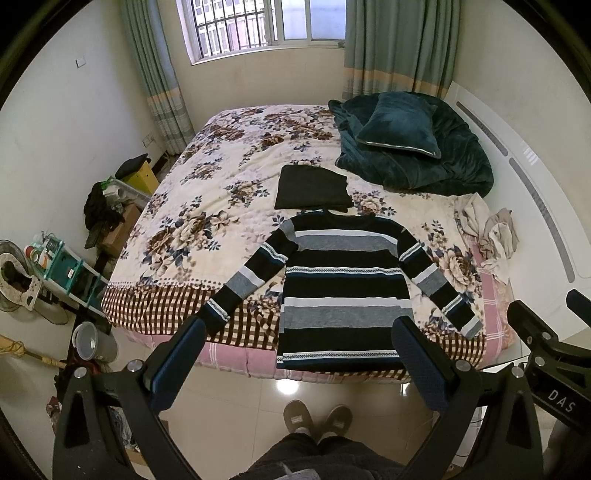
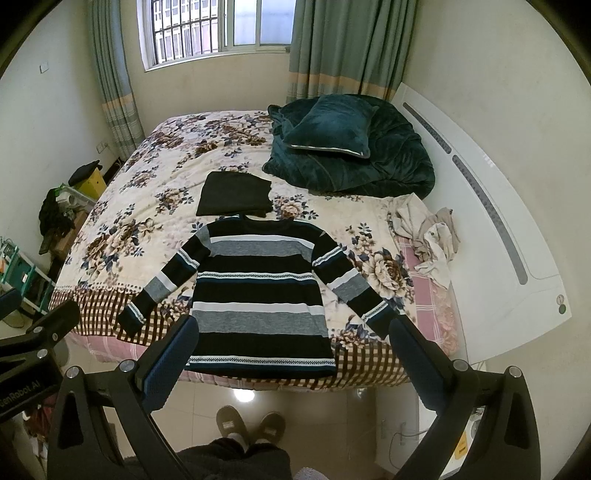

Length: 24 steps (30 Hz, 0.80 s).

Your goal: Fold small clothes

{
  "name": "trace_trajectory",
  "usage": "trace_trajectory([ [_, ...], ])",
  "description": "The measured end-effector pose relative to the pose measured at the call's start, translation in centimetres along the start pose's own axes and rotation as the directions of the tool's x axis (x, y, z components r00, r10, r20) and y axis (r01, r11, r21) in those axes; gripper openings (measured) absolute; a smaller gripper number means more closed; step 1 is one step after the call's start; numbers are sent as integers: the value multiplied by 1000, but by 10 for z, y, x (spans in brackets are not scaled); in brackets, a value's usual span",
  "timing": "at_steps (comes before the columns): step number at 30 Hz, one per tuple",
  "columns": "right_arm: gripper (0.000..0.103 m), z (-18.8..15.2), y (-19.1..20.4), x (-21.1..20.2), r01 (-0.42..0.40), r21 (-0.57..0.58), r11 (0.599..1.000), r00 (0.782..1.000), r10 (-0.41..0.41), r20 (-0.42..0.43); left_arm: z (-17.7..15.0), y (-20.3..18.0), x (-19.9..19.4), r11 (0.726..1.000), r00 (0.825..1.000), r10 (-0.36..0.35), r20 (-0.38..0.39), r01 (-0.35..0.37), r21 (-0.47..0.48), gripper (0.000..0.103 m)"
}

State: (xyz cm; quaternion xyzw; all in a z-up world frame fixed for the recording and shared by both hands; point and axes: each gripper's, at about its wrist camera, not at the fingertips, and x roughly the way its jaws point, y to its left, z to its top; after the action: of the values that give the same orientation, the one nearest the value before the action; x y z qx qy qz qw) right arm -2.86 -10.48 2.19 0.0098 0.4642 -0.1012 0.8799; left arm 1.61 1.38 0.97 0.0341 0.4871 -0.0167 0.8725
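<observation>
Striped sweater (image 1: 341, 291) spread flat mid-frame on the bed (image 1: 207, 206), unfolded.
Left gripper (image 1: 297, 343) and right gripper (image 2: 291, 341) hover above, fingers apart, holding nothing. Pre-fold step; likely next: drop to a sleeve cuff, pinch, fold inward. Folded dark garment (image 1: 312, 188) lies above the collar.

Hidden or cut off, as seen from my two grippers:

- Striped sweater (image 1: 343, 291): my left gripper's pad (image 1: 421, 363) covers its lower right hem corner; my right gripper's pad (image 2: 419, 363) hides one cuff.
- Folded dark garment (image 2: 234, 195): kind too dark to tell.
- Pale crumpled cloth (image 1: 491, 236): what it is, unclear.
- Shelf clutter (image 1: 55, 254): items too small to name.
- My legs (image 1: 317, 458): cut by bottom edge.
- Window (image 2: 218, 26): top cropped.
</observation>
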Motion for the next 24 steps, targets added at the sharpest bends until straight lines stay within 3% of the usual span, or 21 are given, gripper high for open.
trace_trajectory([
  [24,103,0,-1,1,-1,-1,1000,1000,1,-1,9,-12,4,1000,1000,-1,4,1,-1,103],
])
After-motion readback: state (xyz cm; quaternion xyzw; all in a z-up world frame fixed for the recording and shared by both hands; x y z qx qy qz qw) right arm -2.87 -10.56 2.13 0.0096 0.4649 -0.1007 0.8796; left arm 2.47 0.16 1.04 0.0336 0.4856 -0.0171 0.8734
